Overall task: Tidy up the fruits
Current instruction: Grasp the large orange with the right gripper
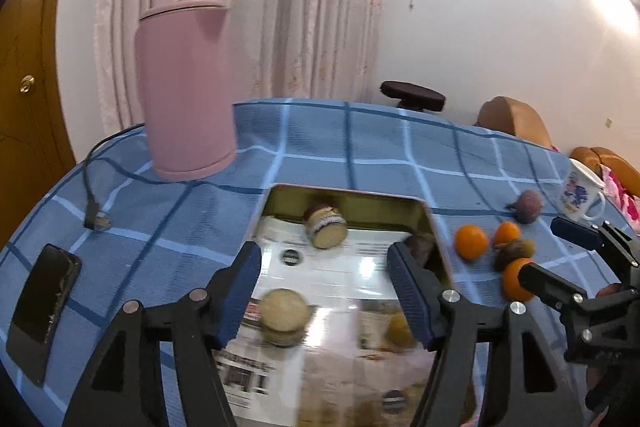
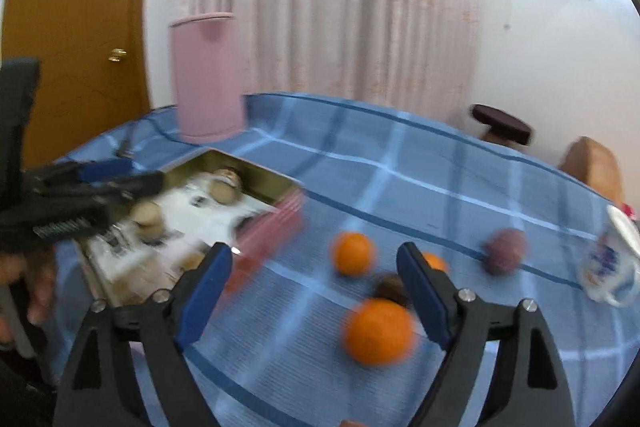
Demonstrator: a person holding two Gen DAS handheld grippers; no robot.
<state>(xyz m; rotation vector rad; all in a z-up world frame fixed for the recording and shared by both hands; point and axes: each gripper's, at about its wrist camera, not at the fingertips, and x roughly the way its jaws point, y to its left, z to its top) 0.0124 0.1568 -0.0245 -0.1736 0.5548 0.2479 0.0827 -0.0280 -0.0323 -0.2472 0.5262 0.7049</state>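
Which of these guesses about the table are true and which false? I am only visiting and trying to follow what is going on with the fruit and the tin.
1. Three oranges lie on the cloth outside the tin. True: the nearest orange and two more behind it sit on the blue checked tablecloth.
2. The right gripper is clamped on an orange. False: its jaws stand open, with nothing between them.
3. The tin is empty. False: pale round pieces lie on the paper lining it.
4. A tall pink container stands upright beyond the tin. True.
5. The left gripper hangs open over the tin. True.
6. The mug stands inside the tin. False: it is on the cloth, far right.
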